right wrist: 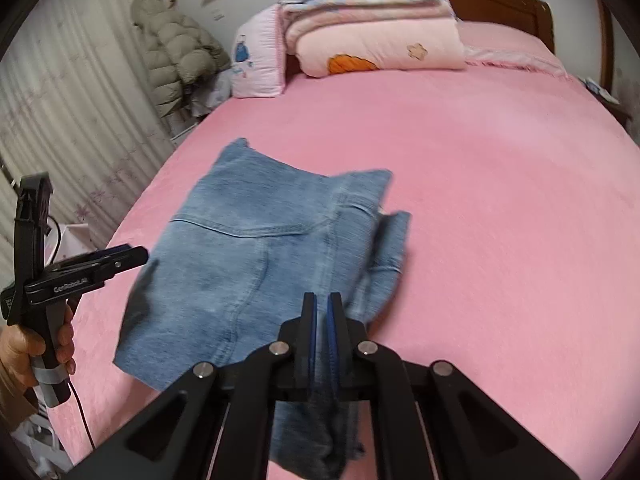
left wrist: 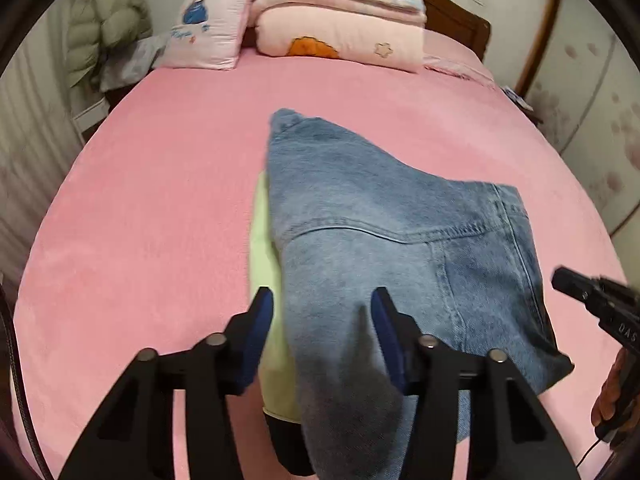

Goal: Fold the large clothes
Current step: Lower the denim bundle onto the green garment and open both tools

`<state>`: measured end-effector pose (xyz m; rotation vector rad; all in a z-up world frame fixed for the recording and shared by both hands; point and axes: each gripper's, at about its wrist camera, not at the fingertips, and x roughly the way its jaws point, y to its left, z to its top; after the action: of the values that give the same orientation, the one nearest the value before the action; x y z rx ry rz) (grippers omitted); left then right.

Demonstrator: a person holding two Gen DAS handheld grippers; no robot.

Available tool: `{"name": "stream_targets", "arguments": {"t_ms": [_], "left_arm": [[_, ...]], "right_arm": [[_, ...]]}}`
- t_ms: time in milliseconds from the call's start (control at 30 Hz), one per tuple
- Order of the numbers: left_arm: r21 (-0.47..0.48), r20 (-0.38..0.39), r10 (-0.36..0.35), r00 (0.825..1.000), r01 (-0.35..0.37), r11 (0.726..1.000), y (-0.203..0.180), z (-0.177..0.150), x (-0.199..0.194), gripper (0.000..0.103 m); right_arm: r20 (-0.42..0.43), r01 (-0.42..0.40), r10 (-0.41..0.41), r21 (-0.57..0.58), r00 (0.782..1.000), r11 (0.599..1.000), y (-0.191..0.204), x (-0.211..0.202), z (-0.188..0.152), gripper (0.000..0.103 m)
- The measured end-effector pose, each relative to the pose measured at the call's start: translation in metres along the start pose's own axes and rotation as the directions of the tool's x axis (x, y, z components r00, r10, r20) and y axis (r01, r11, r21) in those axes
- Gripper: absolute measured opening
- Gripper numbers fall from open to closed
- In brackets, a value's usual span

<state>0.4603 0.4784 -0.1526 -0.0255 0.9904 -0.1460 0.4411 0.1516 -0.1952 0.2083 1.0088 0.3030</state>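
From the left wrist camera, the left tongs (left wrist: pixel 322 300) sit with their blue pads (left wrist: pixel 262 320) apart, and the jeans (left wrist: pixel 380 248) run up between them. The denim bunches in the gap, but the pads don't seem to be pressing on it, so I'd call them released. A pale green cloth (left wrist: pixel 266 264) pokes out from under the jeans, right by the left pad. Everything rests on the pink bed (left wrist: pixel 152 208). Beyond the tongs, at the far end of the bed, there's a stack of folded blankets (left wrist: pixel 340 12) with a pink pillow (left wrist: pixel 206 30) leaning just left of it. A puffy coat (left wrist: pixel 106 24) hangs further off to the left. The right tongs (left wrist: pixel 592 292) come in from the right edge, held in a hand (left wrist: pixel 614 392), just beside the jeans' edge.

From the right wrist camera, the right tongs (right wrist: pixel 322 304) are clenched, pads nearly touching, with a fold of the jeans (right wrist: pixel 256 240) pinched between them lower down. The rest of the jeans spreads ahead and to the left of the tongs on the bed (right wrist: pixel 500 208). The left tongs (right wrist: pixel 120 258) hover at the jeans' left edge, gripped by a hand (right wrist: pixel 28 356). Blankets (right wrist: pixel 368 12), pillow (right wrist: pixel 258 56) and coat (right wrist: pixel 176 48) are all far ahead.
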Motion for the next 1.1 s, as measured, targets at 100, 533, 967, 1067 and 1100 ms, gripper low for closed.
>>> {"name": "stream_targets", "arguments": {"t_ms": [100,533,967,1067,1100], "left_arm": [[0.014,-0.013,-0.032,0.999,0.032,0.999,-0.011,0.0,0.003,0.033],[0.075,-0.037,0.041,0.998,-0.038,0.996,-0.018,-0.005,0.031,0.029],[0.001,-0.077,0.044,0.996,-0.044,0.999,-0.025,-0.005,0.013,0.054],[0.003,-0.067,0.024,0.997,-0.023,1.0,-0.042,-0.013,-0.012,0.055],[0.012,-0.064,0.025,0.998,-0.024,1.0,-0.049,-0.015,-0.019,0.056]], "right_arm": [[-0.004,-0.002,0.002,-0.028,1.0,1.0,0.01,0.009,0.006,0.005],[-0.15,0.111,-0.097,0.087,0.984,0.99,-0.033,0.077,-0.006,0.0],[-0.143,0.078,-0.061,0.116,0.988,0.99,-0.031,0.035,-0.005,0.0],[-0.113,0.059,-0.045,0.126,0.993,0.99,-0.03,0.0,-0.007,0.0],[-0.102,0.057,-0.044,0.128,0.994,0.99,-0.03,-0.015,-0.007,0.0]]}}
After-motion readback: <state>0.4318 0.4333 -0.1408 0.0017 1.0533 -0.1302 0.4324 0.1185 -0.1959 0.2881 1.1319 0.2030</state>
